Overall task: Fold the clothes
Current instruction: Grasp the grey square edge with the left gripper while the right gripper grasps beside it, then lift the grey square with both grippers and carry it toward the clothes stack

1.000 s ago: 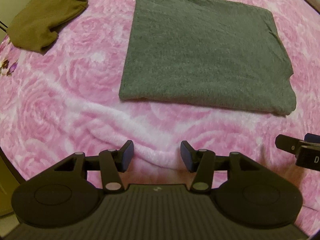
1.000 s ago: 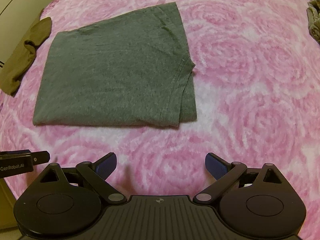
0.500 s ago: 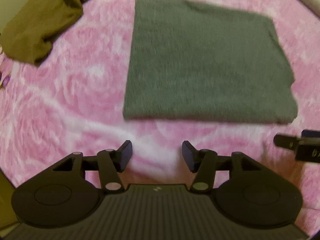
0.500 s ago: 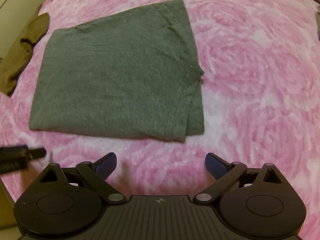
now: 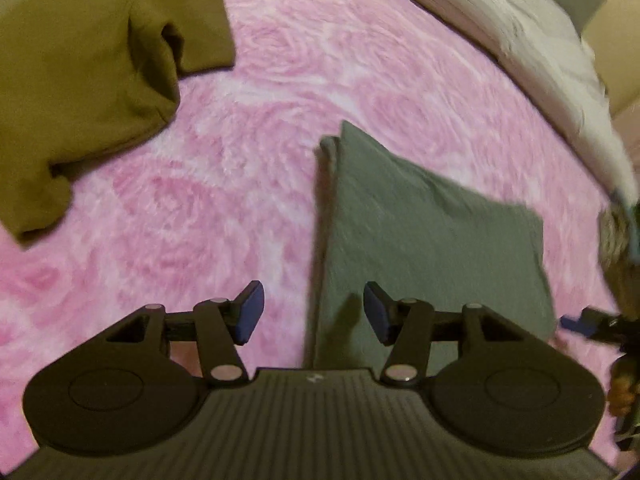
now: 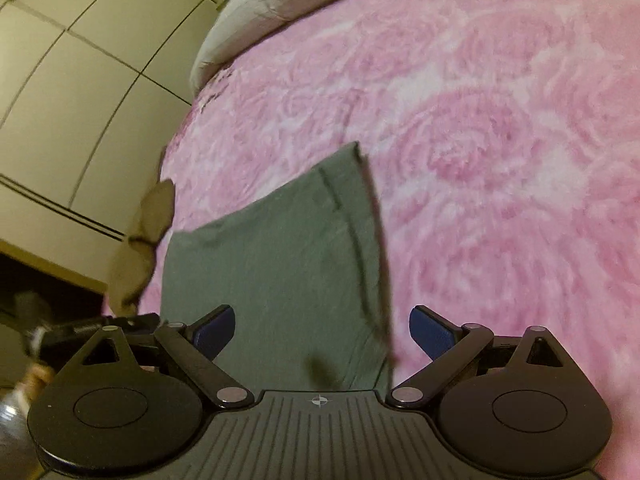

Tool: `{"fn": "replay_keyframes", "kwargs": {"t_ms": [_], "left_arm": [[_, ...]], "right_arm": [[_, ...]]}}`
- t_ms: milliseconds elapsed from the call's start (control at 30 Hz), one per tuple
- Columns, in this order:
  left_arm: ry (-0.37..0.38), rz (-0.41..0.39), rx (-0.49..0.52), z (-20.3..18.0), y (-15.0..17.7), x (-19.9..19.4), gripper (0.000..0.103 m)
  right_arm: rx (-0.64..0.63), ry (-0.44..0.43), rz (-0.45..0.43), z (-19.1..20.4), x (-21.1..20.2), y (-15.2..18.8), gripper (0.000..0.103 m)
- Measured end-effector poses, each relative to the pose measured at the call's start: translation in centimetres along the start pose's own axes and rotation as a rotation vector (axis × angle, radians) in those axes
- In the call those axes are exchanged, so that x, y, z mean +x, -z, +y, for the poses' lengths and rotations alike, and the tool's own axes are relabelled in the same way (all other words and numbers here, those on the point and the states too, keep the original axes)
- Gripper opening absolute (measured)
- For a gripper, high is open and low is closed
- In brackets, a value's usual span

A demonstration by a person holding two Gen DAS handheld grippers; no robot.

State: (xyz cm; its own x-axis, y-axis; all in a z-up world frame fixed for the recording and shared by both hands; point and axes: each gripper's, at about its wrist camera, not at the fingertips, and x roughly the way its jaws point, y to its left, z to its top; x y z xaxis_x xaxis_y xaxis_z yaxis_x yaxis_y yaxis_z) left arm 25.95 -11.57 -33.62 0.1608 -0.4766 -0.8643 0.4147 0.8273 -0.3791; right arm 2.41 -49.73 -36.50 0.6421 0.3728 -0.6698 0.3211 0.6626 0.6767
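Observation:
A folded grey-green garment [image 5: 424,240] lies flat on the pink rose-patterned blanket [image 5: 240,184]. My left gripper [image 5: 313,316] is open, low over the garment's near left edge, which runs between its fingers. The right wrist view shows the same garment [image 6: 280,264] from its other end. My right gripper [image 6: 322,334] is open and straddles the garment's near right corner and its seamed edge. An olive garment [image 5: 76,92] lies crumpled at the far left, apart from both grippers.
White bedding [image 5: 520,40] is bunched along the far right edge of the bed. Pale tiled floor or panels [image 6: 72,100] lie beyond the blanket's left edge in the right wrist view, where the olive garment [image 6: 144,240] sits at the brink.
Both grippers have dropped forward and down from a high overview to the garment's near edge, one at each corner. Both stay open; the garment has not moved.

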Motion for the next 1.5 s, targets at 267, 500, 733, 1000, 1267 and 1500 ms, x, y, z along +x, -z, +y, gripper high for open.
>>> {"fn": "replay_keyframes", "kwargs": {"t_ms": [267,500,733,1000,1267,1500], "left_arm": [[0.26,-0.001,-0.085,2.4,-2.5,3.1,0.046],[0.411,0.037,-0.147,2.8,-4.4,6.2,0.023],[0.432,-0.001,-0.051,1.3,-4.8,4.9,0.005],[0.591,-0.13,0.257,-8.2,-6.6,-4.6,0.004],[0.836,-0.246,0.567,-24.6,-7.3,-15.6,0.004],[0.982,-0.285,0.748,-39.9,-3.3,-20.6,0.004]], "right_arm": [[0.027,-0.16,0.118,-2.3,5.7,-5.1,0.078],[0.018,-0.242,0.102,-2.1,9.2,-7.4,0.055],[-0.026,-0.181,0.007,0.0,7.8,-5.9,0.007],[-0.1,-0.074,-0.328,6.7,-7.0,-0.3,0.007],[-0.185,0.075,-0.713,14.8,-26.3,5.4,0.007],[-0.223,0.231,-0.912,16.3,-40.3,9.9,0.007]]}}
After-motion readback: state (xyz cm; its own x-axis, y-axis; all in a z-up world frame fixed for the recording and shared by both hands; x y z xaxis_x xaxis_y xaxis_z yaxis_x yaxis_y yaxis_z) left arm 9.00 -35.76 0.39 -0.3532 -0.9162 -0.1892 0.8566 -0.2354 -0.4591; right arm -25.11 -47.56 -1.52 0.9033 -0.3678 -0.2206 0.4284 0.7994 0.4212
